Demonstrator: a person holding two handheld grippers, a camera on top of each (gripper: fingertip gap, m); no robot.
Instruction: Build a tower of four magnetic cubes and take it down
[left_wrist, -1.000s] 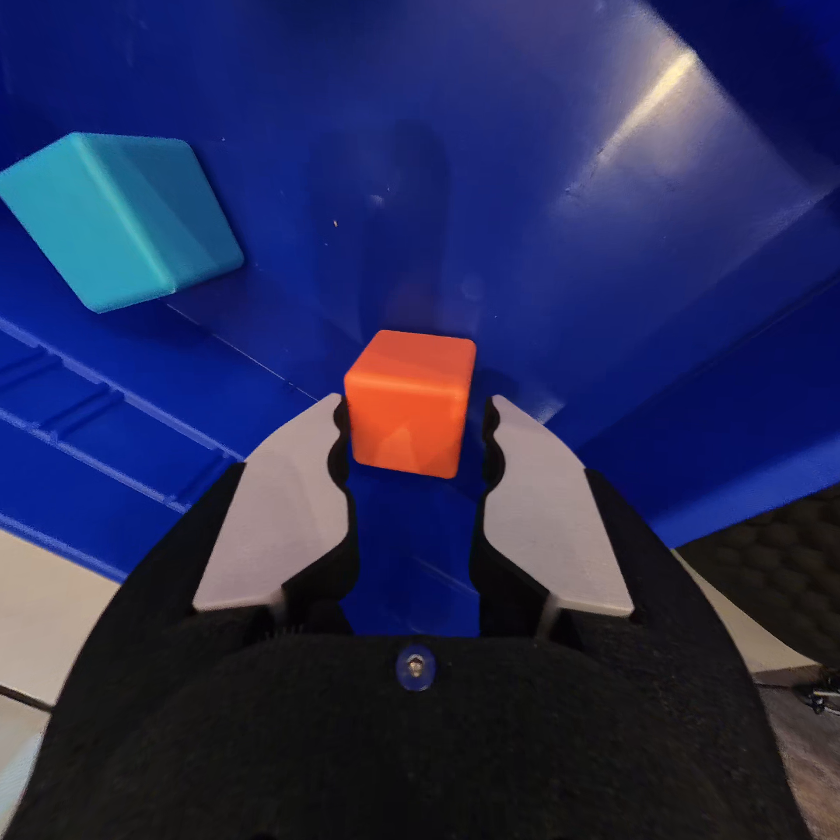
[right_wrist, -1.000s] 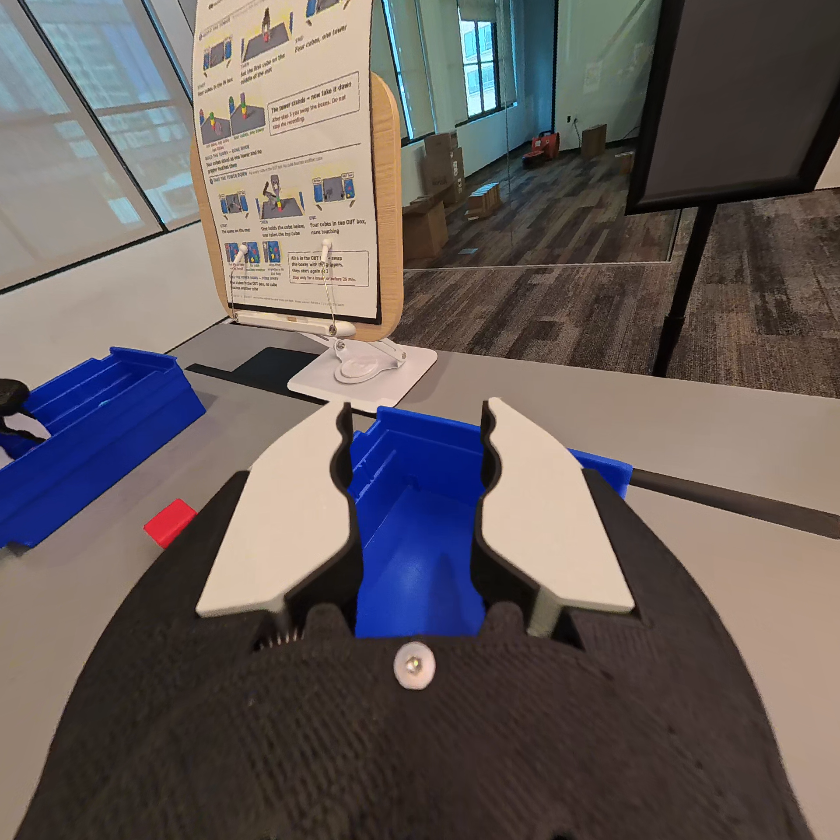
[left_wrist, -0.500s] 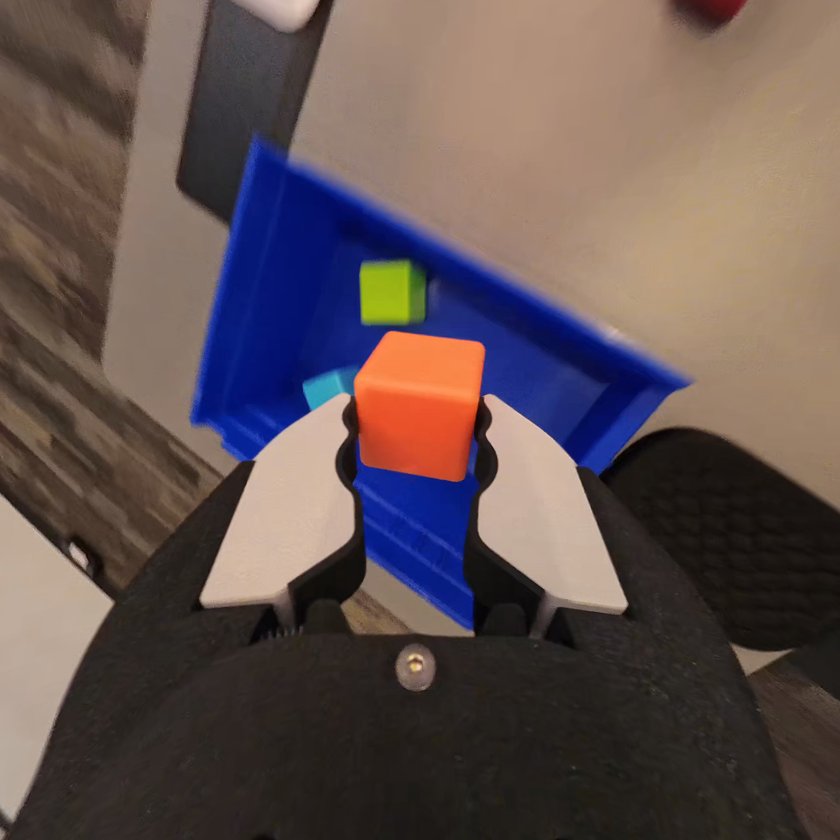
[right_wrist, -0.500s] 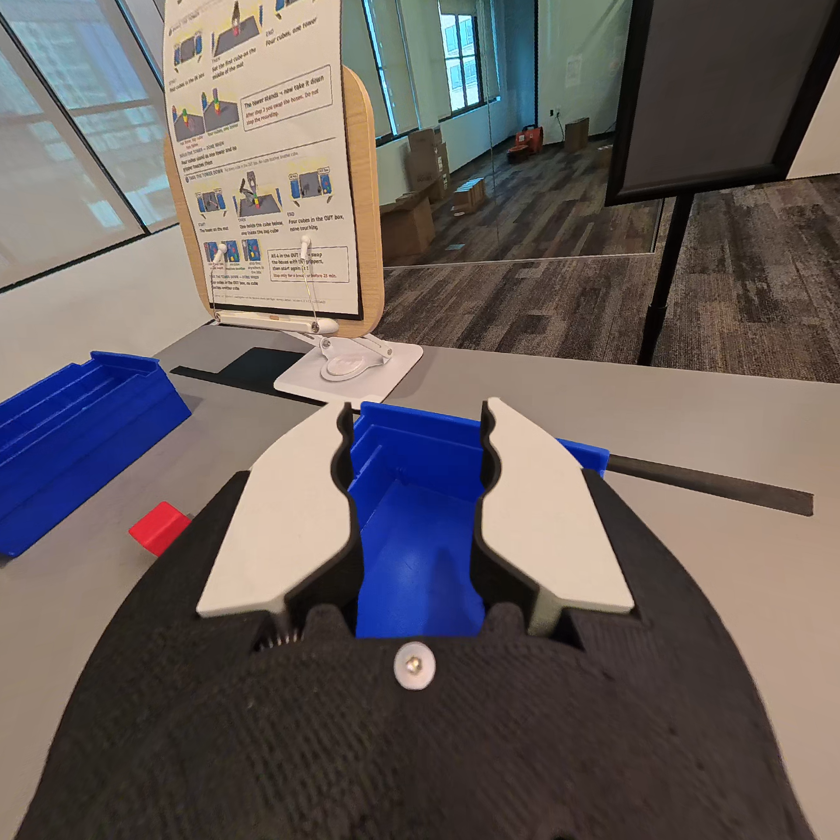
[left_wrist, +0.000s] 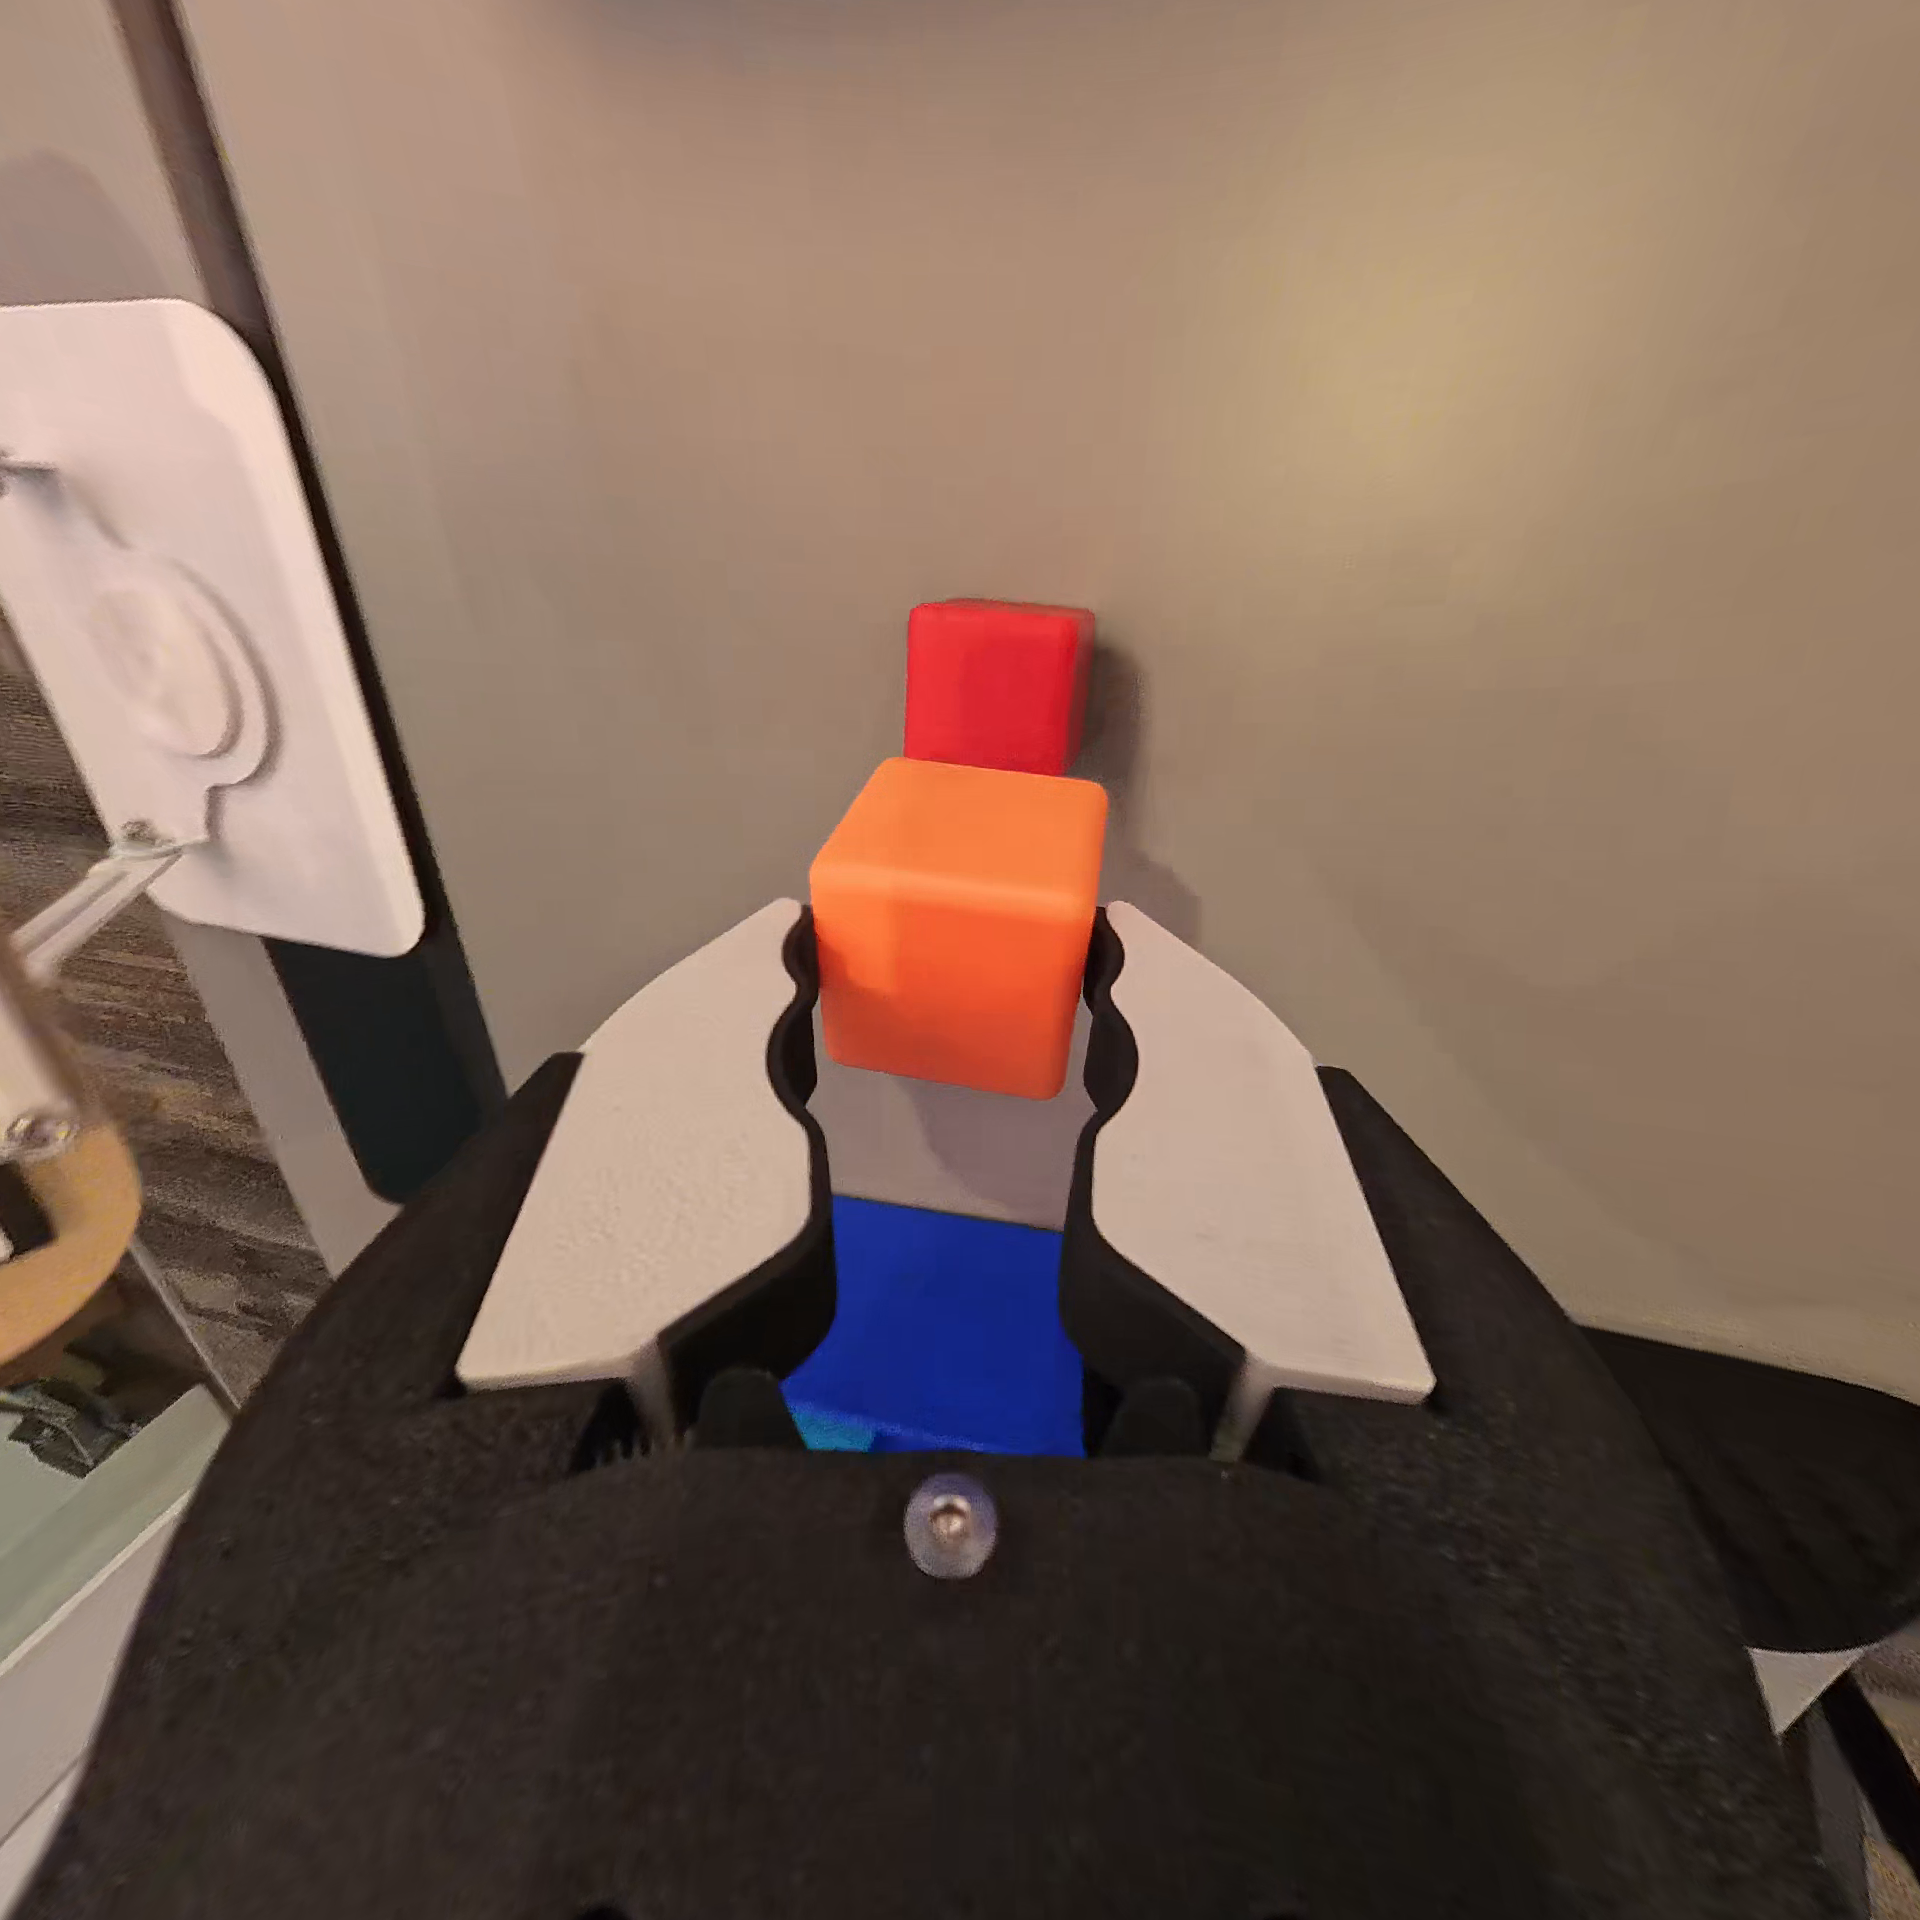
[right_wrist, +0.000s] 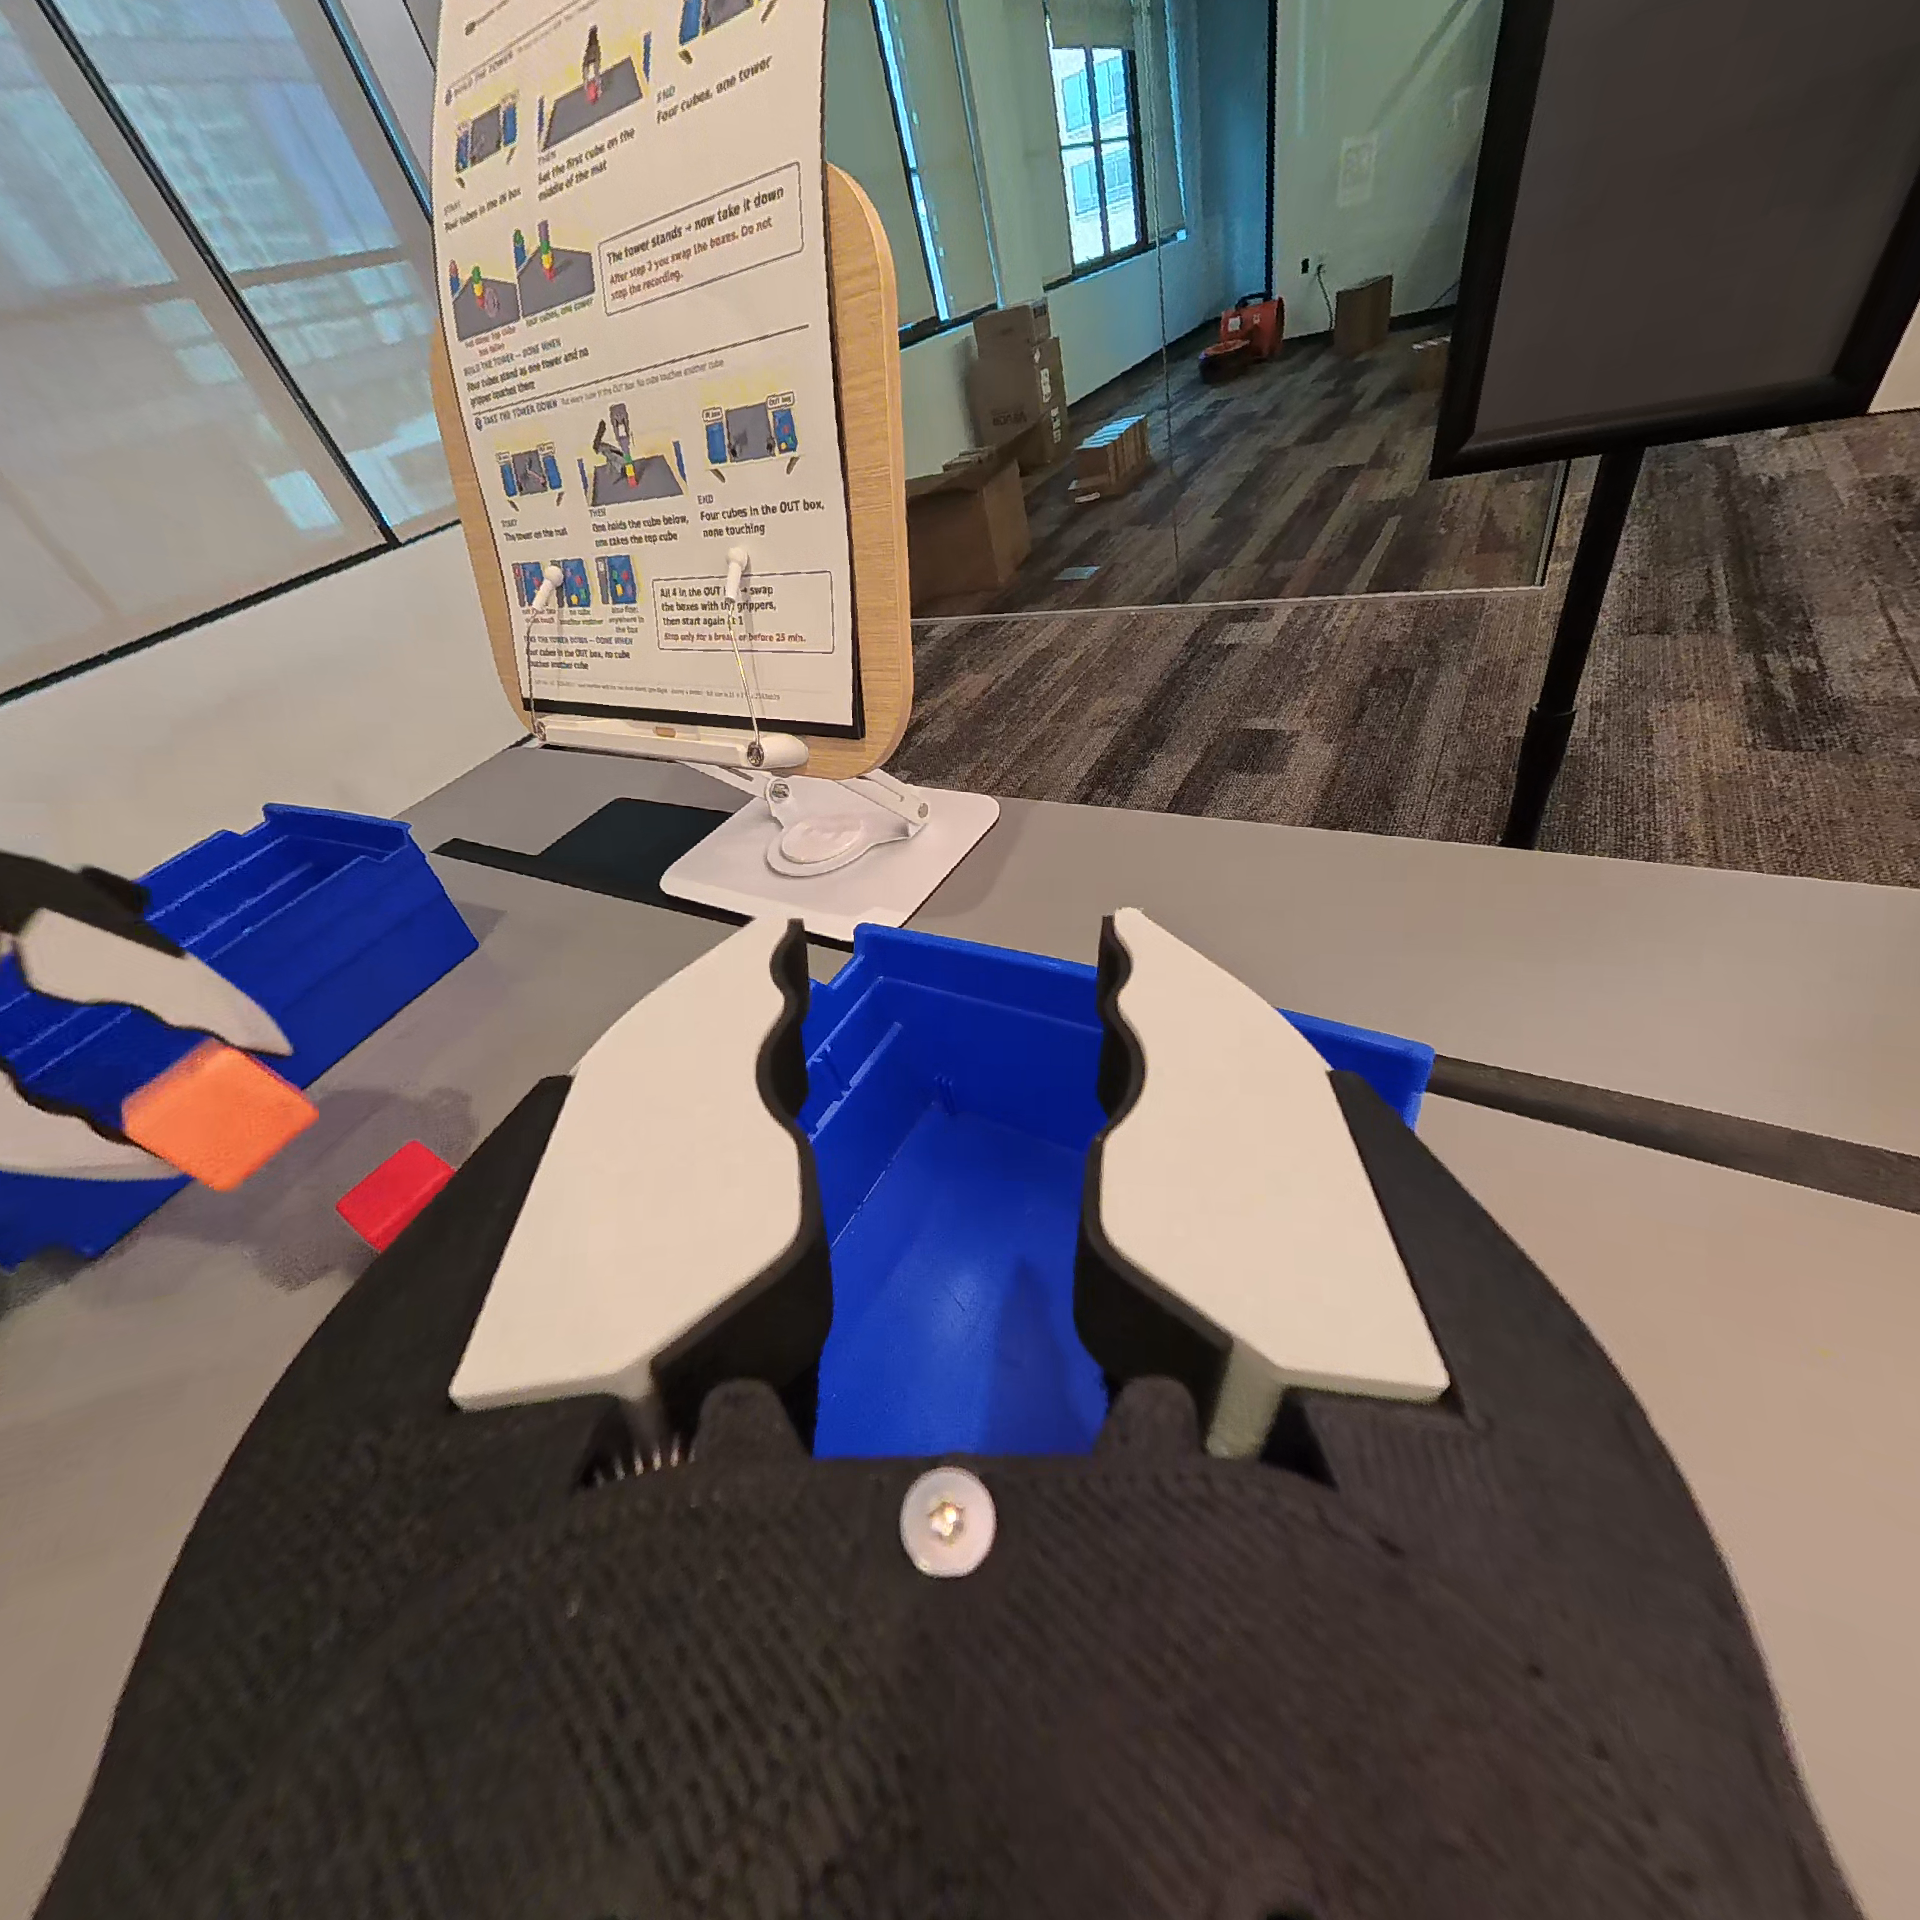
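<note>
Orange cube (left_wrist: 956, 935) was clamped in left gripper (left_wrist: 951, 925) jaws above grey table (left_wrist: 1455, 623), red cube (left_wrist: 992, 686) just beyond, right gripper (right_wrist: 951, 956) jaws gaped empty over blue bin (right_wrist: 956, 1226)

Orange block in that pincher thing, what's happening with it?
A person is stacking cubes. The left gripper is shut on the orange cube and holds it in the air near the red cube, which sits alone on the grey table. The right gripper is open and empty, above a blue bin.
</note>
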